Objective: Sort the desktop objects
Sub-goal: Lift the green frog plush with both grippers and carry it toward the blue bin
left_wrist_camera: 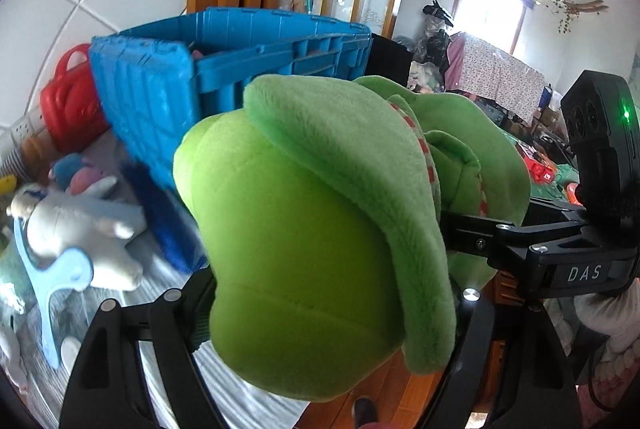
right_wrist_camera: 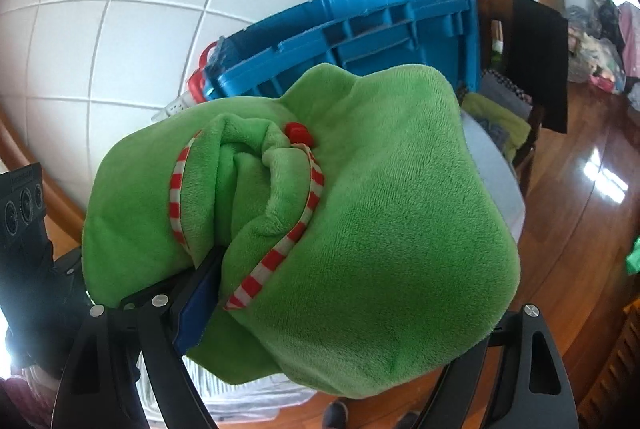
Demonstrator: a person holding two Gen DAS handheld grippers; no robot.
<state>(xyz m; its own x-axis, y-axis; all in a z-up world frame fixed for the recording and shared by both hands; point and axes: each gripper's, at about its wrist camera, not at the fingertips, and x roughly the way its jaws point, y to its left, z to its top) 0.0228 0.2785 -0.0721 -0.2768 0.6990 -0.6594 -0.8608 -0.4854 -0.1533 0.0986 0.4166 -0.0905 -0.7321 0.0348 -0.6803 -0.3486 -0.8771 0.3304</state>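
**Two grippers, one green plush toy**

Two grippers shared a single green plush toy [left_wrist_camera: 304, 229], which filled both wrist views and hung in the air in front of a blue plastic crate [left_wrist_camera: 224, 69]. The crate, largest thing behind it, stood against the white tiled wall [right_wrist_camera: 120, 29]. The toy lay between the fingers of the left gripper [left_wrist_camera: 320, 309], which were closed against its smooth rounded end, while the right gripper [right_wrist_camera: 332, 313] clamped the folded fuzzy end (the part edged with red-and-white striped trim [right_wrist_camera: 276, 261]). A white plush animal [left_wrist_camera: 88, 229] lay on the table down to the left, near a red plastic case [left_wrist_camera: 74, 101] beside the crate.
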